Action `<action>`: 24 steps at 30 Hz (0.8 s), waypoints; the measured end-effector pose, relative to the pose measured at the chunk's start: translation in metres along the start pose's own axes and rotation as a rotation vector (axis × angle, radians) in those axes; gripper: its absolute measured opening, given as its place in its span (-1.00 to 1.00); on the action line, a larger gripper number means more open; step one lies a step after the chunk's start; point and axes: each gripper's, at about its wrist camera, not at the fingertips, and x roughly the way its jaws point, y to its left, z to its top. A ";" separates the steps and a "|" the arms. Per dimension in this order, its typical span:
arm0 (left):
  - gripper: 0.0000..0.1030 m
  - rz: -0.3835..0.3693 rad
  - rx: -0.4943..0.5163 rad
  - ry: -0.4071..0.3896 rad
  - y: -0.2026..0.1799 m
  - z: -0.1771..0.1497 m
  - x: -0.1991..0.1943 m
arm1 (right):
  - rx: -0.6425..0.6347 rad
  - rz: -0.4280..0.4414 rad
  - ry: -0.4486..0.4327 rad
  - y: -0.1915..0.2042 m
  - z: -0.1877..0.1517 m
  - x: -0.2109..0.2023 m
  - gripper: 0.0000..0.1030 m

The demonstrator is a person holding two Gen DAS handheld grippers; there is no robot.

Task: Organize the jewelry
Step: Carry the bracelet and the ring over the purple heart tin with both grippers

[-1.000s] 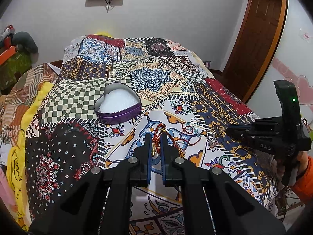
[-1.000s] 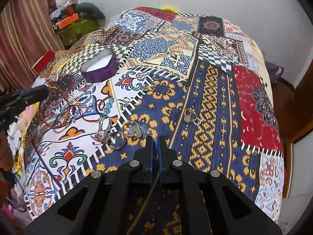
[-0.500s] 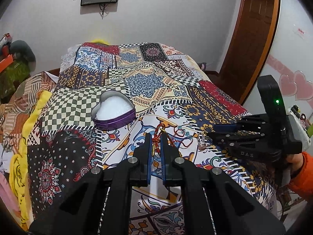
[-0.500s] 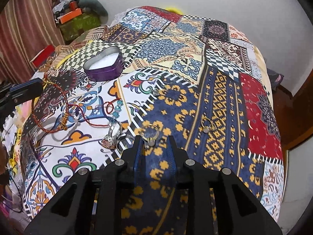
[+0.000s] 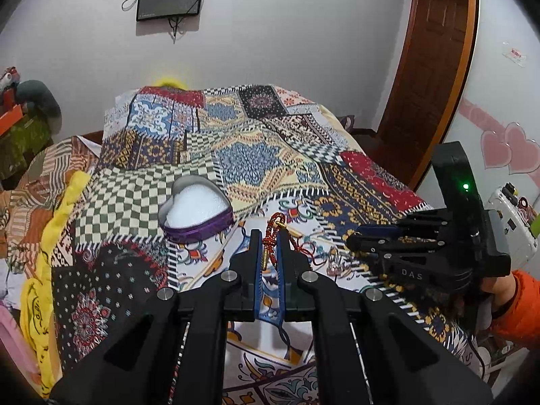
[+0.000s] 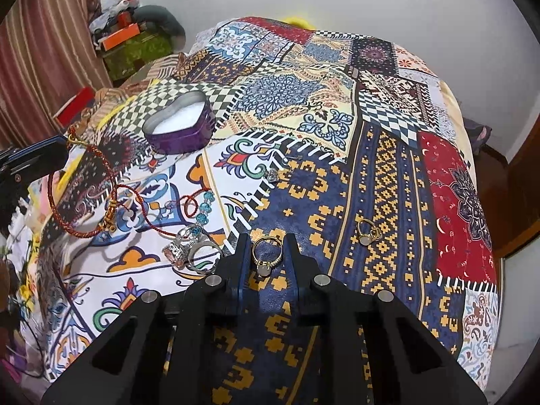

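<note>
My left gripper [image 5: 270,239] is shut on a red braided cord bracelet [image 5: 270,233] with gold ends, held above the bed; its loop hangs down in the right wrist view [image 6: 84,195]. A purple heart-shaped tin [image 5: 197,211] with white lining sits open ahead of it, also in the right wrist view [image 6: 179,126]. My right gripper [image 6: 267,246] is open, its fingers either side of a gold ring [image 6: 266,253] with a pale stone lying on the quilt. Silver rings [image 6: 192,249] lie to its left, another gold ring [image 6: 366,233] to its right.
A patterned patchwork quilt [image 6: 388,168] covers the bed. A blue-beaded red string [image 6: 202,206] and a small clear stud [image 6: 271,175] lie on it. A wooden door [image 5: 435,67] stands at the right, clutter [image 6: 135,40] at the far left.
My right gripper opened and moved forward so the gold ring now lies between its fingers. My left gripper lifted the red bracelet higher and tilted up.
</note>
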 end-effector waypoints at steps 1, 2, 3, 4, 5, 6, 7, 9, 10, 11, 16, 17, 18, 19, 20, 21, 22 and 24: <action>-0.88 0.003 0.003 -0.008 0.000 0.003 -0.002 | 0.003 0.001 -0.009 0.001 0.002 -0.003 -0.66; -0.88 0.008 0.006 -0.015 0.000 0.005 -0.003 | 0.004 0.003 -0.016 0.001 0.004 -0.005 -0.66; -0.88 0.014 0.010 -0.024 0.000 0.008 -0.005 | 0.005 0.003 -0.031 0.003 0.007 -0.010 -0.66; -0.88 0.018 0.012 -0.036 0.000 0.011 -0.008 | 0.004 0.003 -0.046 0.004 0.010 -0.014 -0.66; -0.88 0.022 0.014 -0.047 0.000 0.014 -0.010 | 0.003 0.005 -0.056 0.005 0.012 -0.016 -0.66; -0.88 0.026 0.015 -0.055 0.000 0.016 -0.011 | 0.004 0.009 -0.075 0.006 0.016 -0.022 -0.66; -0.88 0.031 0.016 -0.064 0.001 0.019 -0.013 | 0.005 0.012 -0.087 0.008 0.019 -0.025 -0.66; -0.88 0.041 0.017 -0.079 0.003 0.025 -0.015 | 0.004 0.016 -0.112 0.011 0.026 -0.031 -0.66; -0.88 0.046 0.019 -0.087 0.004 0.027 -0.017 | 0.000 0.018 -0.129 0.014 0.031 -0.035 -0.66; -0.88 0.053 0.020 -0.096 0.006 0.030 -0.018 | -0.001 0.020 -0.137 0.015 0.033 -0.037 -0.66; -0.88 0.067 0.014 -0.133 0.014 0.045 -0.021 | -0.011 0.032 -0.189 0.021 0.052 -0.044 -0.66; -0.88 0.072 0.012 -0.140 0.016 0.048 -0.022 | -0.013 0.036 -0.194 0.022 0.054 -0.045 -0.66; -0.88 0.076 0.011 -0.144 0.018 0.051 -0.022 | -0.014 0.039 -0.202 0.023 0.058 -0.044 -0.66; -0.88 0.080 0.009 -0.149 0.020 0.053 -0.021 | -0.016 0.042 -0.206 0.024 0.062 -0.044 -0.66; -0.88 0.086 0.006 -0.154 0.023 0.056 -0.020 | -0.018 0.046 -0.210 0.025 0.065 -0.042 -0.66; -0.88 0.090 0.005 -0.157 0.026 0.058 -0.019 | -0.020 0.049 -0.211 0.025 0.066 -0.042 -0.66; -0.88 0.098 0.004 -0.158 0.029 0.060 -0.016 | -0.024 0.052 -0.211 0.026 0.070 -0.039 -0.66; -0.88 0.112 0.002 -0.156 0.035 0.063 -0.011 | -0.028 0.064 -0.207 0.027 0.076 -0.035 -0.66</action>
